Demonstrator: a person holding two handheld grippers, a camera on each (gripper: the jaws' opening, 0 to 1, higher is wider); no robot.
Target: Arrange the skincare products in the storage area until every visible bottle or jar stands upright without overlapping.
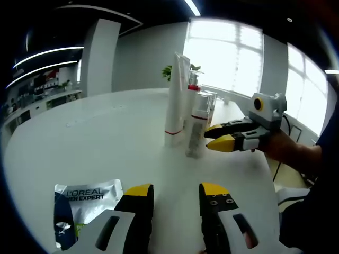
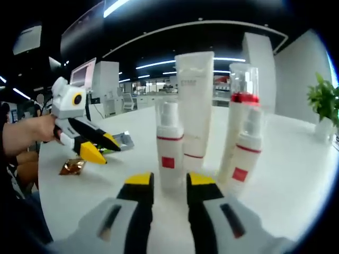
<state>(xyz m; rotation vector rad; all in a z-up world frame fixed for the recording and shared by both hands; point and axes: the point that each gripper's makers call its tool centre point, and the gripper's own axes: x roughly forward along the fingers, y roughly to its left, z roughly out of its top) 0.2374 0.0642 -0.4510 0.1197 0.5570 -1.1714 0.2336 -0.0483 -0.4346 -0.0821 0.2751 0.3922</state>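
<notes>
Four skincare containers upright in a tight cluster on a white round surface (image 1: 106, 132) in an open office. In the right gripper view: tall white tube (image 2: 194, 108) at the back, standing on its cap; short pump bottle (image 2: 169, 145) with red square label in front; red-collared bottle (image 2: 237, 127) under a clear cap to the right; smaller pump bottle (image 2: 244, 153) just before it, the two overlapping in sight, contact impossible to tell. Right hand-held gripper (image 2: 169, 182), yellow-tipped, jaws narrowly parted and empty, just short of the front pump bottle. Left hand-held gripper (image 2: 101, 150) entering from the left in a person's hand (image 2: 24, 132), tips close together and empty, poised above the surface well apart from the bottles.

In the left gripper view: left hand-held gripper (image 1: 176, 191) low over the surface, jaws moderately apart, holding nothing. Silver L'Oréal Men Expert sachet (image 1: 85, 203) flat just beside its left jaw. Small amber wrapper (image 2: 72, 167) flat near the surface edge. Potted green plant (image 2: 324, 106) beyond the cluster, by the bright windows (image 1: 228, 53).
</notes>
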